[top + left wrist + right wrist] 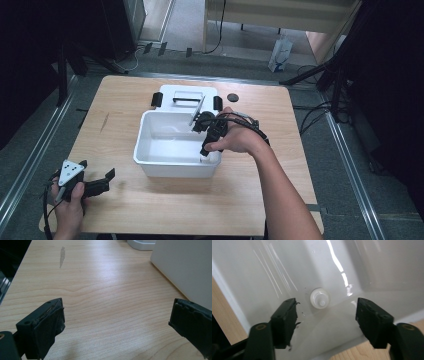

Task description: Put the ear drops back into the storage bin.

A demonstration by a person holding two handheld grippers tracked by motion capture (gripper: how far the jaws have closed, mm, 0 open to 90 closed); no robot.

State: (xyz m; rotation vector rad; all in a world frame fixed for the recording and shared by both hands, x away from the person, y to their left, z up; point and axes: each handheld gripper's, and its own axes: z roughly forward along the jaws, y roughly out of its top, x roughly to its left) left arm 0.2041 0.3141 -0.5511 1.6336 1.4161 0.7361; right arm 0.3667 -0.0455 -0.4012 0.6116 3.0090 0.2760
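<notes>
With the small white cap (320,298) lying loose between its spread jaws, the right claw (325,315) should lift straight out of the white tub's (150,162) near right corner.

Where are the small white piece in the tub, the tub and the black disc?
small white piece (320,298), right gripper view, its round top.
white tub (145,161), high view, near-left rim.
black disc (232,97), high view, its centre, on the table behind the tub.

No readable text, label, brand, number or sign appears on anything here.
</notes>
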